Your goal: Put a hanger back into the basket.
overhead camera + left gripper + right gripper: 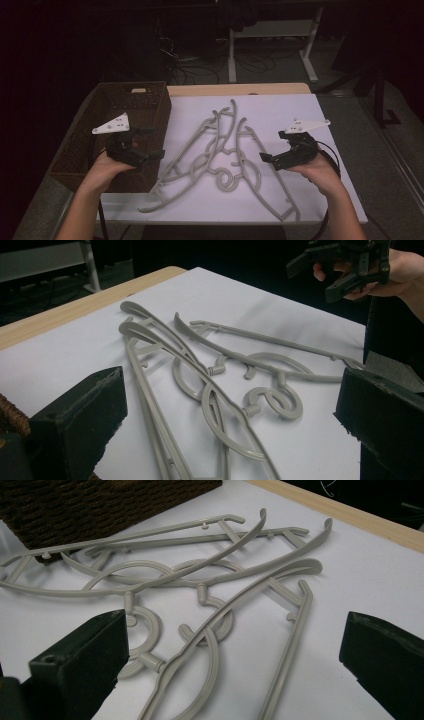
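Both forearms are seen bare, no sleeves worn. Each gripper is built black, angular, with two blocky jaws faced with matte, rough-edged pads. Left gripper (150,142) is topped by a grey three-cornered plate (111,124) dotted with small holes; right gripper (266,158) is fitted with the same plate (306,125). A black cable (331,152) is looped off the right unit, past the wrist.

Across the top of the frame the room lies dark, with white desk legs (232,55) and what seem tangled cables (185,62) on the floor.
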Demonstrator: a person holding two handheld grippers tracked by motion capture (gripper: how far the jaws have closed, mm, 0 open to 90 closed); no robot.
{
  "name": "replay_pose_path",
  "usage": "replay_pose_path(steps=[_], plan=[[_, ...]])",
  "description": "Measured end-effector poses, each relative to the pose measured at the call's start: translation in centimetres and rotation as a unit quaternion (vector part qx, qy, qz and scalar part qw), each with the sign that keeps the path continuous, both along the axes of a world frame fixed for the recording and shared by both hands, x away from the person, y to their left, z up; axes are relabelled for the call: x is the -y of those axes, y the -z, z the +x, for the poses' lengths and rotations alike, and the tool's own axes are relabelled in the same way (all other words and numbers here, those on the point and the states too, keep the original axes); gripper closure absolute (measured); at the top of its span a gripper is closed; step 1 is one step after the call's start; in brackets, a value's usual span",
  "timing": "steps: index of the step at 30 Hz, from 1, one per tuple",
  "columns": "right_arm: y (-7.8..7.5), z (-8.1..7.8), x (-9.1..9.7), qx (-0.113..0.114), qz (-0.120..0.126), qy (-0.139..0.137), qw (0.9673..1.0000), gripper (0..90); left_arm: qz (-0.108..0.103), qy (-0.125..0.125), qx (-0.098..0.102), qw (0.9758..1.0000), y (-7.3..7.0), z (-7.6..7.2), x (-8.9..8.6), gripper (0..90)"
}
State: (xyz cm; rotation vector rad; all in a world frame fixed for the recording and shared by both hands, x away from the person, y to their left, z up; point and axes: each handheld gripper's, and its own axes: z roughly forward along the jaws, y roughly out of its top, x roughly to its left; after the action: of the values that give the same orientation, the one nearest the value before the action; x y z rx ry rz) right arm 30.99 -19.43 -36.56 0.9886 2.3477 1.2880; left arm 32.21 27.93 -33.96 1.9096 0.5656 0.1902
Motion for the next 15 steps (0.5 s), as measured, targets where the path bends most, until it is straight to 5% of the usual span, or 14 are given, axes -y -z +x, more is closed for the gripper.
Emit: replay_pose_path(steps=[15], plan=[[0.91, 0.30, -0.63, -0.015, -0.023, 0.007, 0.9996, 2.2, -0.002, 0.002, -0.004, 1.0000, 0.10, -0.07, 0.30, 0.0]])
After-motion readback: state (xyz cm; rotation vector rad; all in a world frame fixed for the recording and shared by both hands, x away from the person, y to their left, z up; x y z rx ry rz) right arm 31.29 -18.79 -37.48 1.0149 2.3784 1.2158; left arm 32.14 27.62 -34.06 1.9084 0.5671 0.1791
